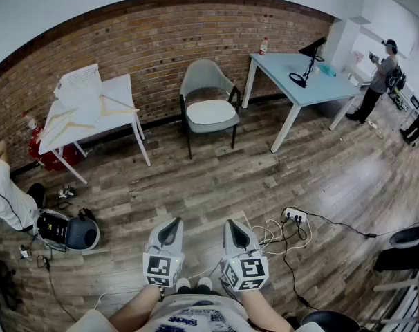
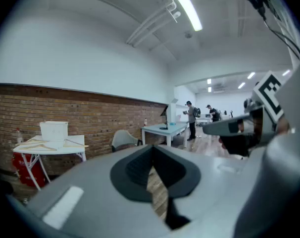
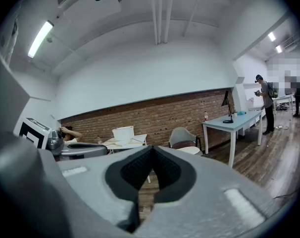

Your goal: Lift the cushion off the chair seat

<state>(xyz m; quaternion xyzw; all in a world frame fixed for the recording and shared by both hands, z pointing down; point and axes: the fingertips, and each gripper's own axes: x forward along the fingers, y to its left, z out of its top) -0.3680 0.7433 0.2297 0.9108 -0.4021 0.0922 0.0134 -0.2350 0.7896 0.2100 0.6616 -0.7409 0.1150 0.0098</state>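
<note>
The cushion (image 1: 211, 111) lies flat on the seat of the grey chair (image 1: 208, 75), in the upper centre of the head view, against the brick wall between a white desk (image 1: 119, 92) at upper left and a pale blue desk (image 1: 299, 81) at upper right. Both grippers sit at the bottom centre of that view, side by side and well apart from the chair, with a wide stretch of wooden floor (image 1: 216, 178) between.

The left gripper (image 1: 170, 225) has its jaws closed together with nothing between them, and so does the right gripper (image 1: 235, 227). Both point up the frame, roughly toward the chair.

The cushion's longer side runs left to right across the frame, with its front edge facing the grippers. It lies almost on the line midway between them, so neither hand looks clearly nearer. In the right gripper view the chair shows just right of the jaws; in the left gripper view, just left of them.
</note>
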